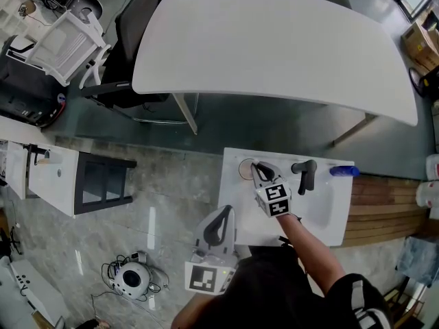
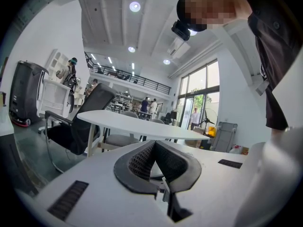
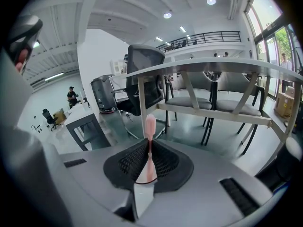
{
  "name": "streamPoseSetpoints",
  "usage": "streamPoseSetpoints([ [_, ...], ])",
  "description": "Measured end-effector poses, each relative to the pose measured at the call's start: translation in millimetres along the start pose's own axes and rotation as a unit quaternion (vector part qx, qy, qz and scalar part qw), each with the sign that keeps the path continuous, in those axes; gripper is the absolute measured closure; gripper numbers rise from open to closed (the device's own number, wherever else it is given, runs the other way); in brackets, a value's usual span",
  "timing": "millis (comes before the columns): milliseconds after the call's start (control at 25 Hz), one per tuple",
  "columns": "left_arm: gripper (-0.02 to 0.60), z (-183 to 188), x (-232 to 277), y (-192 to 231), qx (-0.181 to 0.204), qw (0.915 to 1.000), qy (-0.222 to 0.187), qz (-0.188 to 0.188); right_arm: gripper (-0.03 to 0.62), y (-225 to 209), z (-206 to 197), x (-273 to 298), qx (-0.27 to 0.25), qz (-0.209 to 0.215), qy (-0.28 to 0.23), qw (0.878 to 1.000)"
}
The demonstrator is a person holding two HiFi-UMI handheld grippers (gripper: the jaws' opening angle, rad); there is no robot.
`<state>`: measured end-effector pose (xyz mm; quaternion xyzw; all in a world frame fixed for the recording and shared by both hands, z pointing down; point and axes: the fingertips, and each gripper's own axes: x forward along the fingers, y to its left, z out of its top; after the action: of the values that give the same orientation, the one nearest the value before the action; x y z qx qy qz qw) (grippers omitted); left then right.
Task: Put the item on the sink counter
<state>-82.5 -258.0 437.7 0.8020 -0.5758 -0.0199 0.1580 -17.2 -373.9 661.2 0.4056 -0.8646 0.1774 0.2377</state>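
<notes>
Right gripper (image 1: 257, 170): we had its jaws pressed onto a pink toothbrush (image 3: 150, 126), gripped low on the handle, with the head sticking out past the tips.
Left gripper (image 1: 224, 212): we held it back by the body. Its pads were closed against each other with nothing between them.
Item's place: the toothbrush was in the right gripper's grip, above the sink counter (image 1: 233, 190) and not yet resting on it.
Around the right gripper: a round cup (image 1: 245, 169) sat just beside its tips, and a black faucet (image 1: 305, 173) was on its far side from the cup. A blue object (image 1: 343, 171) lay beyond the faucet.
Step in hand: we judged this to be carrying the toothbrush, with the set-down still to do.
Next move: lower the tips to a bare stretch of counter clear of the cup and faucet. Tilt the toothbrush flat, then part the jaws.
</notes>
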Motion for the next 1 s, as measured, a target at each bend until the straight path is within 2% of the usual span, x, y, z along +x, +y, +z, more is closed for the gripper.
streamPoseSetpoints([
  [1000, 0.566, -2, -12, 1, -0.001, 0.9999, -0.002, 0.011, 0.565, -3, -12, 4, 0.016, -0.002, 0.010, 1.000],
])
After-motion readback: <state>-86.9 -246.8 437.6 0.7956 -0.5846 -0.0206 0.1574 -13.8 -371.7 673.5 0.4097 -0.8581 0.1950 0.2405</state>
